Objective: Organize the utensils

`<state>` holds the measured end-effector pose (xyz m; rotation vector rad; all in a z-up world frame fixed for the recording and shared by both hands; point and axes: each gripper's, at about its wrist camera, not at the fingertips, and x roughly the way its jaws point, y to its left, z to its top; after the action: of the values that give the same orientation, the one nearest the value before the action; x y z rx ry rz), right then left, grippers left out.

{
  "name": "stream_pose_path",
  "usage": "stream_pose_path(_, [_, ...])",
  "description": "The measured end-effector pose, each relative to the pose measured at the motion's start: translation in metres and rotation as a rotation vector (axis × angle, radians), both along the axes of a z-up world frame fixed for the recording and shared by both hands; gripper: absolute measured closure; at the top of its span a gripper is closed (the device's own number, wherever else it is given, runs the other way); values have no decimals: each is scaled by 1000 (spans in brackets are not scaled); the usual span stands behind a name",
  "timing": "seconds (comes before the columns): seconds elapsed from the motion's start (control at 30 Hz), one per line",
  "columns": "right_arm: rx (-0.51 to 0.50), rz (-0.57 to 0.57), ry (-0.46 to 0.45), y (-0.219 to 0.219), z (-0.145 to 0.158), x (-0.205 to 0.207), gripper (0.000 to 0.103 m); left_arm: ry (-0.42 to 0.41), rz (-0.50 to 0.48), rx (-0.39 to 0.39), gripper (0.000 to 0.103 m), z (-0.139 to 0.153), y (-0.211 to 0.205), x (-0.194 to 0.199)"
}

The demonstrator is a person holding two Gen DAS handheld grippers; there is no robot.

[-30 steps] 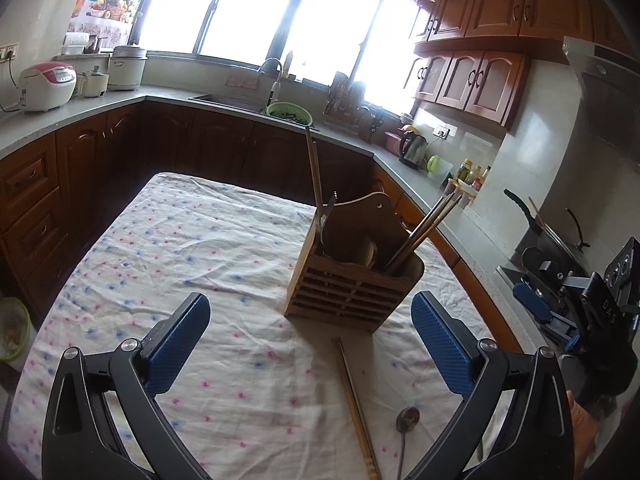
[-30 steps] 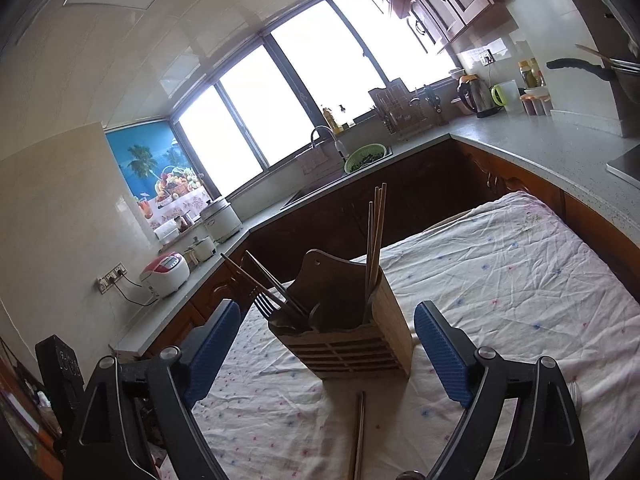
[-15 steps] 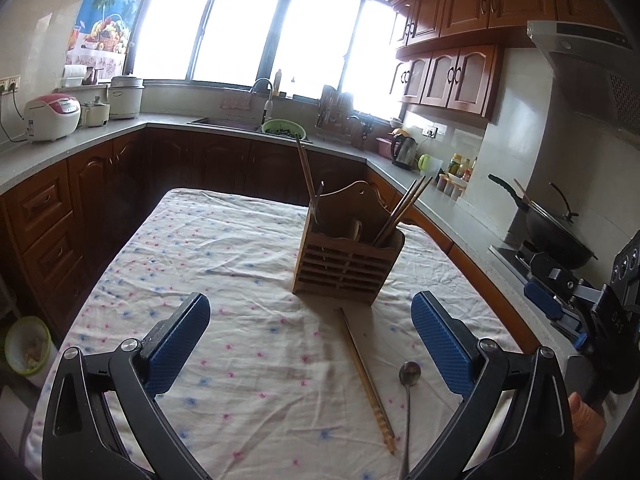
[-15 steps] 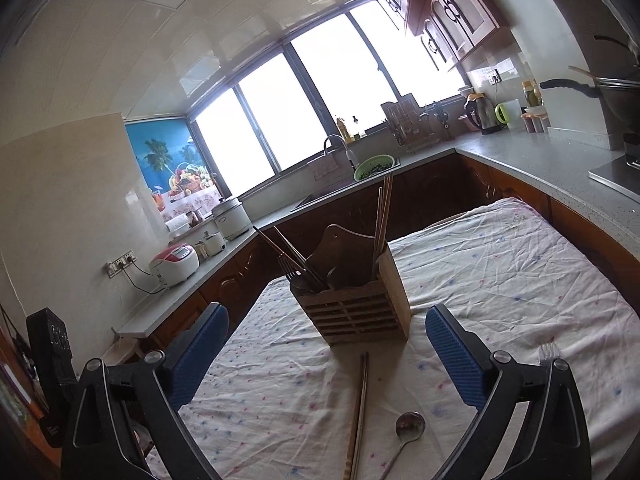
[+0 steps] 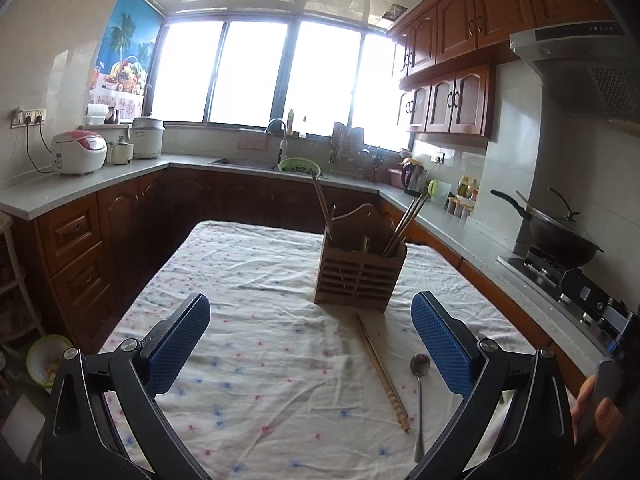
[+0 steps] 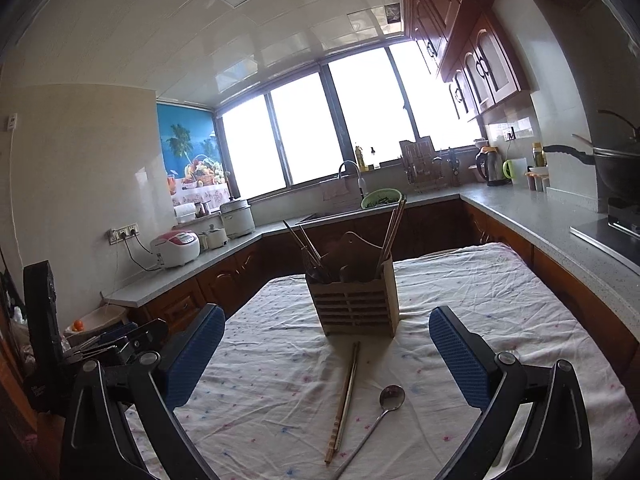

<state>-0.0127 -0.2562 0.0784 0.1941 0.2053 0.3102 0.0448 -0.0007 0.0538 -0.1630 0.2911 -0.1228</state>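
A slatted wooden utensil holder (image 5: 358,278) stands on the floral tablecloth; it also shows in the right wrist view (image 6: 355,307). It holds chopsticks and a fork. A pair of chopsticks (image 5: 382,366) and a metal spoon (image 5: 419,390) lie on the cloth in front of it, also seen in the right wrist view as chopsticks (image 6: 345,394) and spoon (image 6: 380,416). My left gripper (image 5: 310,346) is open and empty, held back from them. My right gripper (image 6: 326,354) is open and empty, above the near end of the table.
The table (image 5: 248,280) is edged by wooden cabinets and grey counters. A wok (image 5: 560,240) sits on the stove at right. Rice cookers (image 5: 78,152) stand on the left counter. A sink and green basin (image 5: 300,165) are at the back.
Both grippers have pulled back and tilted up from the holder. The holder looks smaller and farther, and the loose chopsticks and spoon have come fully into view.
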Motion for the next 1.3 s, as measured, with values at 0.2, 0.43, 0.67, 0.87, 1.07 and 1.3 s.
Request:
stream_pose_path(0.2, [-101, -30, -85, 7, 19, -26, 0, 64, -23, 91, 0, 6, -7, -2])
stream_pose_path(0.43, [-104, -79, -75, 14, -27, -34, 0, 76, 26, 120, 0, -39, -22, -17])
stream_pose_path(0.67, [-90, -124, -52, 10, -58, -34, 0, 44, 61, 149, 0, -57, -26, -28])
stream_pose_path(0.87, [-92, -134, -35, 9, -73, -36, 0, 54, 65, 162, 0, -67, -28, -28])
stream_pose_path(1.07, [-110, -143, -18, 11, -83, -39, 0, 79, 53, 188, 0, -76, -35, -29])
stream_pose_path(1.3, [-107, -147, 7, 10, -91, -41, 0, 98, 51, 194, 0, -82, -36, -31])
